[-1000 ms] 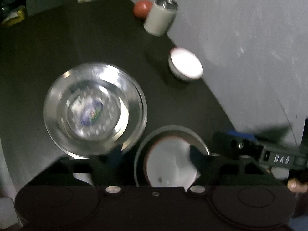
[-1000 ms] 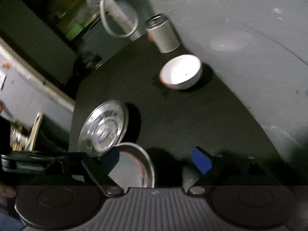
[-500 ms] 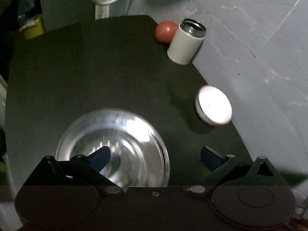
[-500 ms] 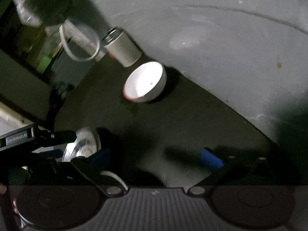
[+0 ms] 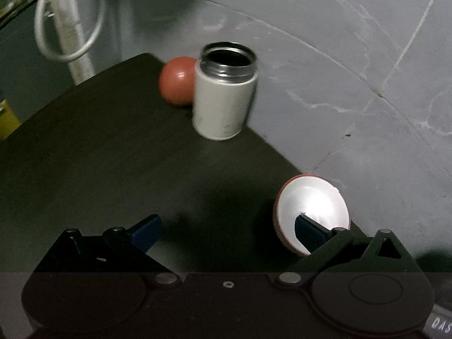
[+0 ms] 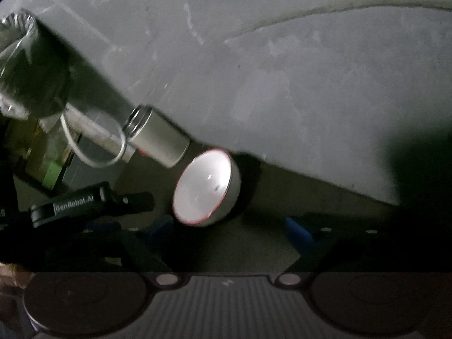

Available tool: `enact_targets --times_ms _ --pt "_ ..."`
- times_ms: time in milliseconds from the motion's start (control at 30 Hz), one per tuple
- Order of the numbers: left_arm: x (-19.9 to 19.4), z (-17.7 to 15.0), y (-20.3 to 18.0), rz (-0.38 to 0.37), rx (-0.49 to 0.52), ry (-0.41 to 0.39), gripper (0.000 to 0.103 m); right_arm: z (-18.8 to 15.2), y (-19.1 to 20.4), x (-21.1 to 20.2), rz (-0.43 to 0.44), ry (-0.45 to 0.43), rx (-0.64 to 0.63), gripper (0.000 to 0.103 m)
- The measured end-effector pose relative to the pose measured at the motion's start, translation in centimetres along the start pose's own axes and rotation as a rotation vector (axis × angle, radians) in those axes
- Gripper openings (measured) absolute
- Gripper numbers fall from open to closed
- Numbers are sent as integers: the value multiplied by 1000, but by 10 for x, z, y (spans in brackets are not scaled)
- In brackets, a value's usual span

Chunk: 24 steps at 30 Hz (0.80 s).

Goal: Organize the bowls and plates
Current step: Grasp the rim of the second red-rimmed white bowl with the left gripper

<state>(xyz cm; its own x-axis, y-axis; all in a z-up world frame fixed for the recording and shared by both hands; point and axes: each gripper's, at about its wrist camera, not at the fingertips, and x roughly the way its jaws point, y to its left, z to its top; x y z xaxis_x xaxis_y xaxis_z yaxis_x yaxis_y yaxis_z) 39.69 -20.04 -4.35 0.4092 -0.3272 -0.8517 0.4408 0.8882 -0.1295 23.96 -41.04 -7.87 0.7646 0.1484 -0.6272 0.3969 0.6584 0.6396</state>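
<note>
While both tools gape empty, left tool nears the white bowl.

Table: dark matt wood grain | bowl: glossy white ceramic, red rim | flask: matt white body, bare metal neck | ball: smooth red, slight sheen | floor: rough grey concrete

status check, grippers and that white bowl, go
Left gripper open, right gripper open, both empty. White bowl near table edge, ungrasped. Nothing blocking.
</note>
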Motion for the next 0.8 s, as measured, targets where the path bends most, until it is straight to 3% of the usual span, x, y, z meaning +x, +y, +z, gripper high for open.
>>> enact_targets --times_ms 300,567,733,800 --pt "26 10 -6 -47 42 37 100 10 0 27 -56 -46 58 68" --pt "37 2 -10 -61 -4 73 86 11 5 45 -31 -14 32 61" --pt "40 1 -14 -37 -20 82 84 13 7 49 -28 -12 9 55" --pt "42 2 -15 -36 -30 81 78 14 6 51 -28 -12 11 47"
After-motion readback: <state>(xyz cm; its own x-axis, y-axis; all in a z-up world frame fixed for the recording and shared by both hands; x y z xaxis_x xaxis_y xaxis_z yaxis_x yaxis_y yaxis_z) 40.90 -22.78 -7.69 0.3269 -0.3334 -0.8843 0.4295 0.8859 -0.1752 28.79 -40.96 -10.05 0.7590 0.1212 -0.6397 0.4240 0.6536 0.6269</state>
